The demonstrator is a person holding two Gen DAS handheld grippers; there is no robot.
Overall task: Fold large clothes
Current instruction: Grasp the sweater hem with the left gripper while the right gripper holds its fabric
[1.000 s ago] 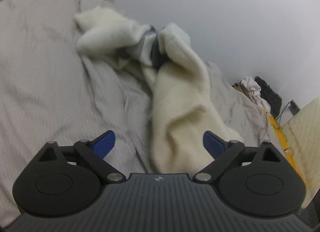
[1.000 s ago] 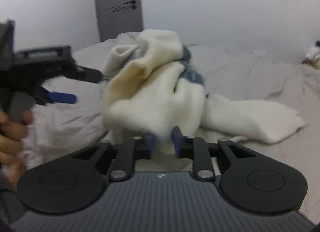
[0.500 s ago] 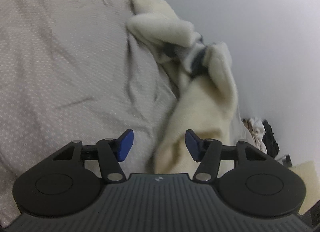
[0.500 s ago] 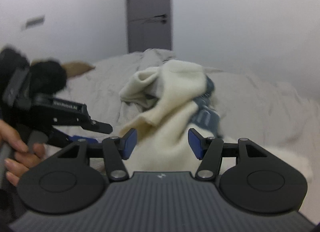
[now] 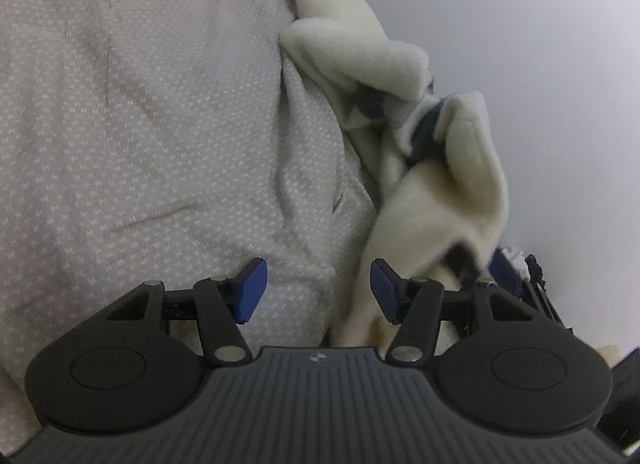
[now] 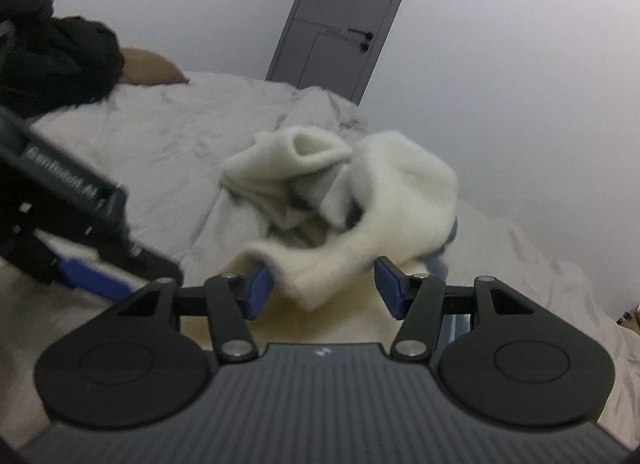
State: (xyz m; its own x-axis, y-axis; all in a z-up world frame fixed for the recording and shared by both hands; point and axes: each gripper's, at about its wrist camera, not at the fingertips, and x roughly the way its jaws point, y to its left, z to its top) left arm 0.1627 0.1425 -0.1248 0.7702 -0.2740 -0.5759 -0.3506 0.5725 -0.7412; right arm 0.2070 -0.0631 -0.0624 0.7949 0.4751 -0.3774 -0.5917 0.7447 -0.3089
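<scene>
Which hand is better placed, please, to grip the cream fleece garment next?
Probably the right. A fold of the cream fleece garment lies between the closing fingers of the right gripper, while the left gripper frames mostly grey bedsheet, the garment beside one finger.

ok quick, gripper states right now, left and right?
Left gripper: open, nothing between its pads, over the bedsheet.
Right gripper: jaws closing around a fold of the cream garment, not gripping yet.

Left gripper (image 5: 316,291) jaws apart; right gripper (image 6: 324,289) jaws closing
</scene>
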